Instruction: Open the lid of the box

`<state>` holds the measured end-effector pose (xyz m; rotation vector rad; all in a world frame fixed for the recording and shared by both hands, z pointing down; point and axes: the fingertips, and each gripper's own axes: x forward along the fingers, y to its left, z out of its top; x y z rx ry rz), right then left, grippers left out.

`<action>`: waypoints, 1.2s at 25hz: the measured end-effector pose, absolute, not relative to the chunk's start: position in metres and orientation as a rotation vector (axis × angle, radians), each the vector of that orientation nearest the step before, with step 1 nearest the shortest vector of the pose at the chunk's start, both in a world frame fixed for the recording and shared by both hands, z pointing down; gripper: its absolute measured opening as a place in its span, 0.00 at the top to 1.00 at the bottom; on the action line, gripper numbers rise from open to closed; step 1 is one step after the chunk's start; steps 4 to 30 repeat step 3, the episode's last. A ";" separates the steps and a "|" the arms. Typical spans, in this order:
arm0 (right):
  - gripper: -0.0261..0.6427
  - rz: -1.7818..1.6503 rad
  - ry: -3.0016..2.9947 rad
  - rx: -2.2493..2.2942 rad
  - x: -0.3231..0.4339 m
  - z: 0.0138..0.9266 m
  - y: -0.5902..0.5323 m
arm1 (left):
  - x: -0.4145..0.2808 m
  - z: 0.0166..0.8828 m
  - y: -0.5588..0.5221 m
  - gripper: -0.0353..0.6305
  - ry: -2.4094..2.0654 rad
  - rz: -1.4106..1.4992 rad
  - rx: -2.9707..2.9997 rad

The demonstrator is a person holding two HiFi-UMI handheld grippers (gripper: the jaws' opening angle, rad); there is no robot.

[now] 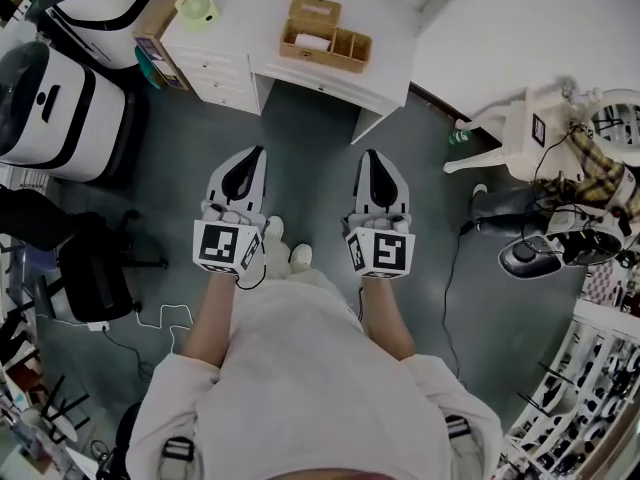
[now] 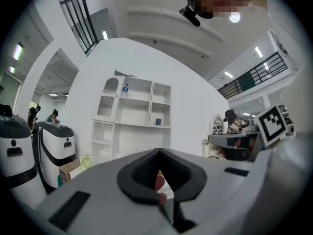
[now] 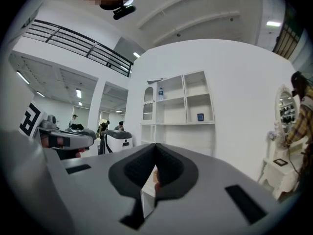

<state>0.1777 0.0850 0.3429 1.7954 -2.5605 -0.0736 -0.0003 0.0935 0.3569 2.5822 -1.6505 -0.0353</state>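
Both tools closed tight, nothing in them: left tool [image 1: 256,158], right tool [image 1: 370,160], held level over the floor, well short of the worktop [image 1: 388,10]. Wooden box [image 1: 325,36] sits far, mid worktop. Lid up/down: can't tell from here. No contact w/ box.

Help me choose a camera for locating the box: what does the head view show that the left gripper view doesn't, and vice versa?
Only the head view: the wooden box sitting on a white desk, and the grey floor. Only the left gripper view: the tall wall shelves and the ceiling lights. Both: the left gripper, shut, and the white-and-black machines at left.
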 end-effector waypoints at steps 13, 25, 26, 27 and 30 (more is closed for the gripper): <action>0.97 -0.119 -2.578 1.789 0.159 0.339 0.048 | -0.016 0.357 0.059 0.96 -1.667 -0.045 2.591; 0.97 -0.119 -2.578 1.789 0.159 0.339 0.048 | -0.016 0.357 0.059 0.96 -1.667 -0.045 2.591; 0.97 -0.119 -2.578 1.789 0.159 0.339 0.048 | -0.016 0.357 0.059 0.96 -1.667 -0.045 2.591; 0.97 -0.119 -2.578 1.789 0.159 0.339 0.048 | -0.016 0.357 0.059 0.96 -1.667 -0.045 2.591; 0.97 -0.119 -2.578 1.789 0.159 0.339 0.048 | -0.016 0.357 0.059 0.96 -1.667 -0.045 2.591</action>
